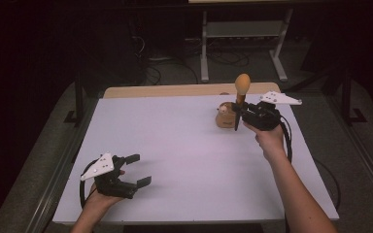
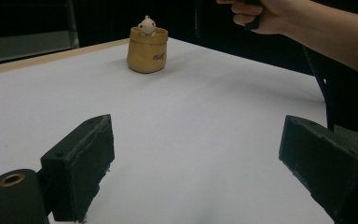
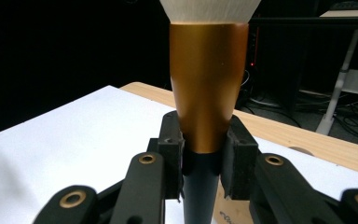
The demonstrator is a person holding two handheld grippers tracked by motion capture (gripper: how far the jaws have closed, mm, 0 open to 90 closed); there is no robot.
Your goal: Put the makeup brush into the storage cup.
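Observation:
A make-up brush (image 1: pixel 242 87) with a pale bristle head, a copper ferrule (image 3: pixel 208 88) and a black handle stands upright in my right gripper (image 1: pixel 238 113), whose jaws are shut on it where ferrule meets handle (image 3: pixel 208 161). It hangs just over a small tan pot (image 1: pixel 223 118) at the back right of the white table (image 1: pixel 184 155). A little cream figure (image 2: pixel 146 25) peeks out of the pot (image 2: pixel 148 53). My left gripper (image 1: pixel 140 170) rests at the front left, jaws wide open (image 2: pixel 196 158) with nothing between them, pointing towards the pot.
A wooden strip (image 1: pixel 175 91) runs along the table's far edge. Behind it on the dark floor stand grey metal frame legs (image 1: pixel 204 58) and loose cables (image 1: pixel 175 63). The right hand (image 2: pixel 261 14) reaches in above the pot.

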